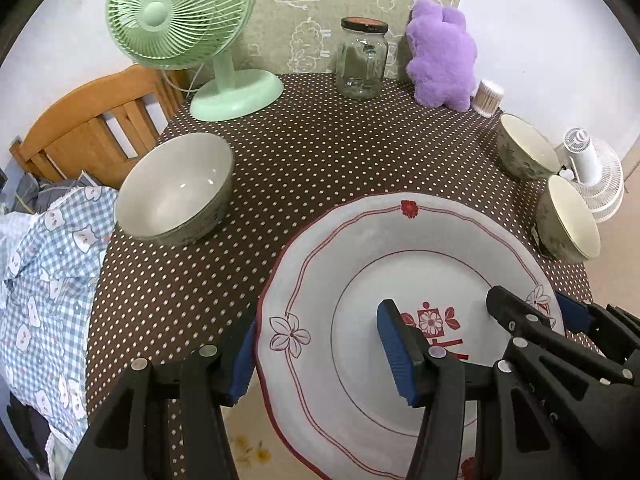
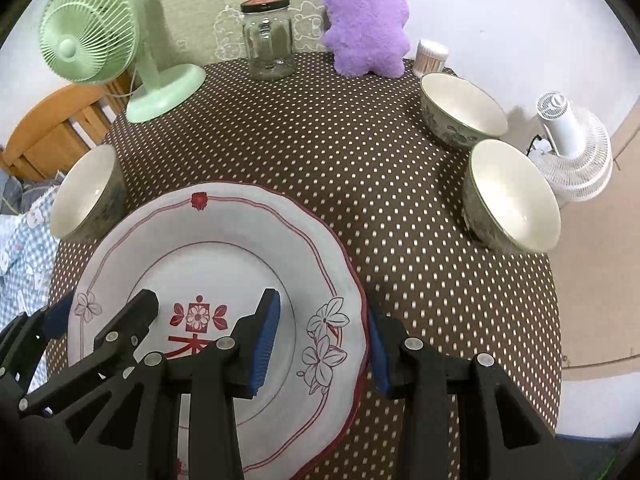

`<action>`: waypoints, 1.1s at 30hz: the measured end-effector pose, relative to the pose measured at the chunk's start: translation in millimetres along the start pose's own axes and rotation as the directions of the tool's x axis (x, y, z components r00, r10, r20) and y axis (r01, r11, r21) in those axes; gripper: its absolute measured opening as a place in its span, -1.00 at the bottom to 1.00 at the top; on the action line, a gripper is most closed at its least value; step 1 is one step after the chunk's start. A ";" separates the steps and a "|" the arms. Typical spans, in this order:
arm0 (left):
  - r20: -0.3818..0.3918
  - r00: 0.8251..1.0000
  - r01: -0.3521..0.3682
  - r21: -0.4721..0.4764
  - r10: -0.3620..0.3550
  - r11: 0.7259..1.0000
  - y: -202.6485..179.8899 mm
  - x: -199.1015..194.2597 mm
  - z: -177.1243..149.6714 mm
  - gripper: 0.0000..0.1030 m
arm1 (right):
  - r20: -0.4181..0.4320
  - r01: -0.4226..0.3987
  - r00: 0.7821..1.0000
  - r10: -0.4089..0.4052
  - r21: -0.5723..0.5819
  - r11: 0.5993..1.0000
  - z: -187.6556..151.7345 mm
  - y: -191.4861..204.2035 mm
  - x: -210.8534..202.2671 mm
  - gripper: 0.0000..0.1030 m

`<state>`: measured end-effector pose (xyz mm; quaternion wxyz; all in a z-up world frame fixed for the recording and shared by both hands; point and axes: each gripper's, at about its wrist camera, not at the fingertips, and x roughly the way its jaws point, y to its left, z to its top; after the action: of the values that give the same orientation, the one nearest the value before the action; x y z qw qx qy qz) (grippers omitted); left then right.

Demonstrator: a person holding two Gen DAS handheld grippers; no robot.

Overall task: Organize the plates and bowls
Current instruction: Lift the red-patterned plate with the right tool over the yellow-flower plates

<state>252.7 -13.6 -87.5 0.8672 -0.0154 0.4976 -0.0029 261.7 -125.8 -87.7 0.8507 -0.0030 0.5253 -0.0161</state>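
a round table [image 1: 320, 152] covered in a brown cloth with white dots, seen from 2 cameras looking down along 2 handheld grippers. a large white plate [image 1: 360, 240] with a wavy red-lined rim, outlined flowers and a red flower emblem in its centre sits at the near edge of the table, partly overhanging it. the left gripper [image 1: 320, 354] straddles the plate's left rim: 1 blue-padded finger is outside and under the edge, the other rests over the plate's well. the right gripper [image 2: 320, 344] straddles the opposite rim the same way, 1 finger inside the plate, 1 outside its right edge. each claw appears clamped on the rim at a middling width, so the plate is held from both sides.

3 bowls stand on the cloth, apart from the plate. 1 grey-white bowl [image 1: 176, 188] is on the left side, near a wooden chair [image 1: 92, 120]. 2 patterned bowls sit on the right side, the farther bowl [image 2: 460, 108] just behind the nearer bowl [image 2: 512, 196], both close to the table's edge.

along the back edge stand a mint green desk fan [image 1: 180, 16], an empty glass jar [image 1: 362, 60] with a dark lid, a purple plush toy [image 1: 440, 56] and a small tub of cotton swabs [image 1: 488, 98]. a white fan [image 2: 572, 148] lies on the floor beyond the right side. blue checked fabric [image 1: 44, 260] lies on the left, below the chair.
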 end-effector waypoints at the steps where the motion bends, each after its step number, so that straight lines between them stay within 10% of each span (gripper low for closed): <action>1: 0.002 1.000 0.001 0.001 -0.001 1.000 1.6 -3.6 -3.4 0.09 | 0.000 0.002 1.000 -0.002 0.000 1.000 -3.5 1.7 -3.1 -0.14; 33: -0.078 0.997 0.022 0.073 -0.016 0.997 24.8 -0.2 -82.1 0.10 | -0.109 0.053 0.993 -0.053 0.000 0.999 -91.9 35.0 -1.2 -0.14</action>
<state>181.4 9.2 -129.5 0.8472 0.0121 0.5303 -0.0300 179.9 -89.6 -128.5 0.8201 -0.0146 0.5707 -0.0397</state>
